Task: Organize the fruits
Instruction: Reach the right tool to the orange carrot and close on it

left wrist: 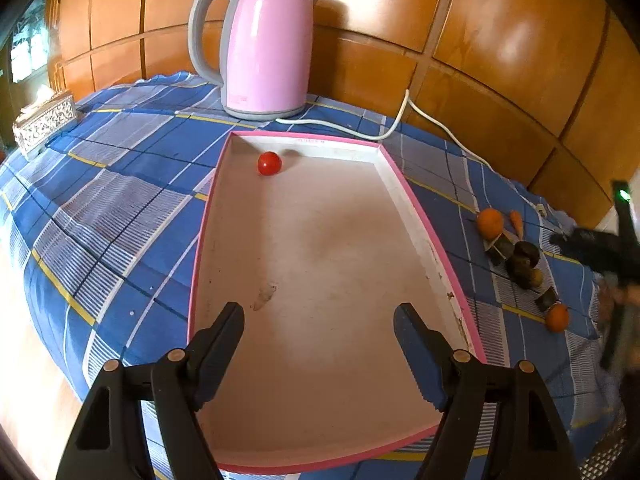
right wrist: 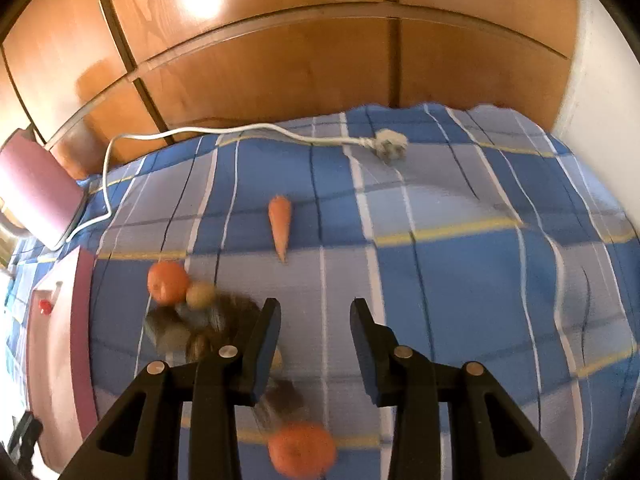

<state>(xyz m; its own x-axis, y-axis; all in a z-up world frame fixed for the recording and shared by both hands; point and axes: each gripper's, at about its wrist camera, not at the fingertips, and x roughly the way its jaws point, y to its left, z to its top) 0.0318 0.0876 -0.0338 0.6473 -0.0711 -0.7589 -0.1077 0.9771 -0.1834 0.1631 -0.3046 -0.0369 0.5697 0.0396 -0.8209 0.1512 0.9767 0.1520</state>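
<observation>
A pink-rimmed tray (left wrist: pixel 416 200) lies on the blue checked cloth, with one red cherry tomato (left wrist: pixel 269 163) near its far end. My left gripper (left wrist: pixel 320 312) stands open over the tray's near end, nothing between its fingers. Right of the tray lie two oranges (left wrist: pixel 489 222) (left wrist: pixel 557 317), a small carrot (left wrist: pixel 517 222) and several dark fruits (left wrist: pixel 524 260). In the right wrist view my right gripper (right wrist: pixel 316 308) hangs open above the cloth and holds nothing. The dark fruit pile (right wrist: pixel 224 316) and an orange (right wrist: pixel 167 282) lie to its left, a second orange (right wrist: pixel 302 454) below it, and the carrot (right wrist: pixel 280 226) ahead.
A pink kettle (left wrist: pixel 266 44) stands behind the tray against the wooden wall. Its white cord runs along the cloth to a loose plug (right wrist: pixel 390 145). A patterned tissue box (left wrist: pixel 44 122) sits at the far left. The tray's rim (right wrist: pixel 84 320) lies left of the fruit pile.
</observation>
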